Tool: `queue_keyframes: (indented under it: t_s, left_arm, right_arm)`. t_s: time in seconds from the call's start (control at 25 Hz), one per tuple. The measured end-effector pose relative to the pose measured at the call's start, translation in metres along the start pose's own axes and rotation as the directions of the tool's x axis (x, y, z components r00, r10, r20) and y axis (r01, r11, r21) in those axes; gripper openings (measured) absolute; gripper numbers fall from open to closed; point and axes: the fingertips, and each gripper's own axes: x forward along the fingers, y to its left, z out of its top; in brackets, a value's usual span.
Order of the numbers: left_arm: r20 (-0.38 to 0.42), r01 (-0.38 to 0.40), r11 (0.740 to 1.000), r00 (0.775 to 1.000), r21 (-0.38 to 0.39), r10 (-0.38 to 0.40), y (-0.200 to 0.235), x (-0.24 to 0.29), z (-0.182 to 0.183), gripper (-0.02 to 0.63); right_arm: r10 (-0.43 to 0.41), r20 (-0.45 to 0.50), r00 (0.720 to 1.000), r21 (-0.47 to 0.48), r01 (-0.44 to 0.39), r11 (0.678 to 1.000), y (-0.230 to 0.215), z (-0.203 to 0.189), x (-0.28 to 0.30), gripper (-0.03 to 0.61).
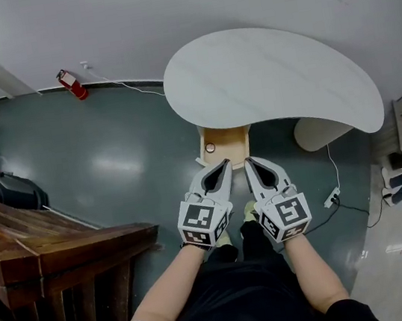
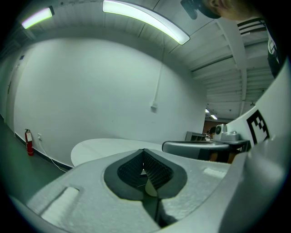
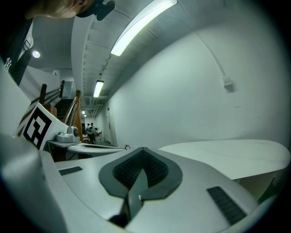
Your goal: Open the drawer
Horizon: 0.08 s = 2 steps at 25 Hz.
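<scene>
A white kidney-shaped table [image 1: 271, 80] stands ahead of me. Under its near edge is a light wooden drawer unit [image 1: 227, 143] with a small round knob [image 1: 210, 148] on its left part. My left gripper [image 1: 225, 164] and right gripper [image 1: 248, 162] are held side by side just short of the unit, tips pointing at it, touching nothing. Both are shut with nothing between their pads. In the left gripper view the left gripper [image 2: 144, 153] points over the table top [image 2: 104, 146]. The right gripper [image 3: 142, 151] shows the same table top [image 3: 232, 152] to its right.
A dark wooden bench [image 1: 56, 250] stands at the left, with a black bag [image 1: 17, 194] behind it. A red fire extinguisher [image 1: 71, 83] stands by the far wall. A white power strip [image 1: 332, 198] and its cable lie on the green floor at the right.
</scene>
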Motion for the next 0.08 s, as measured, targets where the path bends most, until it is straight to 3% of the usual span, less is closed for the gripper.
queue_keyframes:
  t_s: [0.08]
  left_arm:
    - [-0.005, 0.000, 1.000, 1.000, 0.001, 0.000, 0.0013, -0.0015, -0.0024, 0.011]
  right_arm:
    - [0.001, -0.004, 1.000, -0.001, -0.001, 1.000, 0.0026, -0.0025, 0.0004, 0.014]
